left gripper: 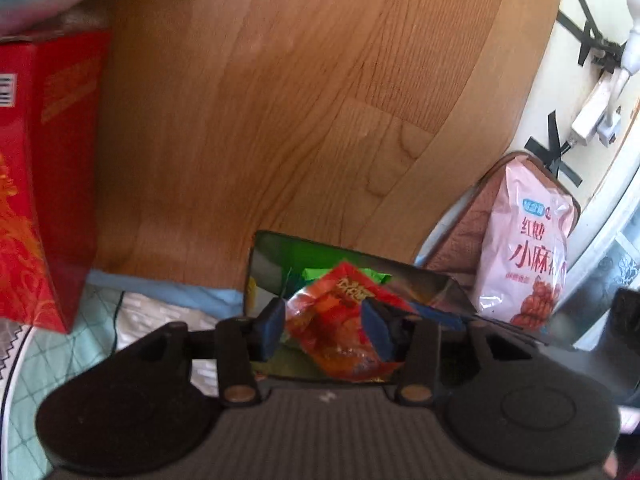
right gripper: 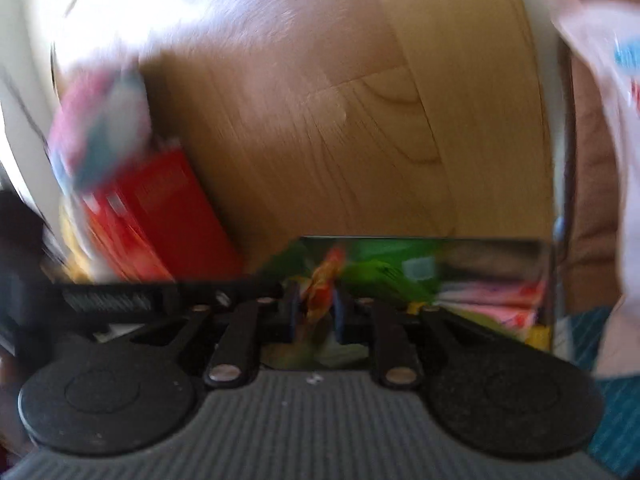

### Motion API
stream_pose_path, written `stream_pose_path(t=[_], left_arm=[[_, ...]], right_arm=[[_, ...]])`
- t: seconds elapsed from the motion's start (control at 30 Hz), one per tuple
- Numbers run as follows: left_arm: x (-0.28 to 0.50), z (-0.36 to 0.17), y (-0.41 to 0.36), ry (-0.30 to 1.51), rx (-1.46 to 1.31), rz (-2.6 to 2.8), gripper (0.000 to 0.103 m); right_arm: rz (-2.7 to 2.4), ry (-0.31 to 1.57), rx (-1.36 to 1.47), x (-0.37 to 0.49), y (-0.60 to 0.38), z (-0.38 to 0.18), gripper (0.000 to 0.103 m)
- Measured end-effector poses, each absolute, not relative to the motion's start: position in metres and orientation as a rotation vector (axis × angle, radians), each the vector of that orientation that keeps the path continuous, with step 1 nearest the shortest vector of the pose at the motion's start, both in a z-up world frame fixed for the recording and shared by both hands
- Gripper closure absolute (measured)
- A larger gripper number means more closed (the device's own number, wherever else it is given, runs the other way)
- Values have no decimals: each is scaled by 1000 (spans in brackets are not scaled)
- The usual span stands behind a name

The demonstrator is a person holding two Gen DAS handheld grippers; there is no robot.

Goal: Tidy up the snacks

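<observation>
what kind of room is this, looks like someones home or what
Most likely a home, perhaps a bedroom: a wood-grain floor, quilted bedding in the foreground, and a white power strip taped to the wall. A red box and a pink snack bag sit around.

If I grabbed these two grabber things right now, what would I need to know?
Left gripper: a red snack packet sits between its fingers, over the shiny open box.
Right gripper: a reddish-orange packet between its fingers, above the same box; view blurred.
Already in the box: green packets.
Left: a pink snack bag stands beside the box; a red carton on the other side.
Whether the held packets have been released I cannot tell.
</observation>
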State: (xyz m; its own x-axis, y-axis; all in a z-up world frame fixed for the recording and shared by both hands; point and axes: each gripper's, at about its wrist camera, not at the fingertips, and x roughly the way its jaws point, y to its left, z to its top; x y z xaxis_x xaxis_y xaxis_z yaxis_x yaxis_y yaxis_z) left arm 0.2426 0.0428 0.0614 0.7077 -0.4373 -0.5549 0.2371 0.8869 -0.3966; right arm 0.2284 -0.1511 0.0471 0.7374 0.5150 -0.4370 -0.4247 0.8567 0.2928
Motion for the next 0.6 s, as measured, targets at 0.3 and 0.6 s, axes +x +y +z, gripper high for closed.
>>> stream_pose_path(t=[0.3, 0.6], left_arm=[[153, 72, 48, 596, -322, -374, 52], [51, 17, 19, 688, -202, -294, 52]], right_arm=[[410, 400, 369, 130, -203, 51, 63], [295, 498, 368, 17, -209, 12, 55]])
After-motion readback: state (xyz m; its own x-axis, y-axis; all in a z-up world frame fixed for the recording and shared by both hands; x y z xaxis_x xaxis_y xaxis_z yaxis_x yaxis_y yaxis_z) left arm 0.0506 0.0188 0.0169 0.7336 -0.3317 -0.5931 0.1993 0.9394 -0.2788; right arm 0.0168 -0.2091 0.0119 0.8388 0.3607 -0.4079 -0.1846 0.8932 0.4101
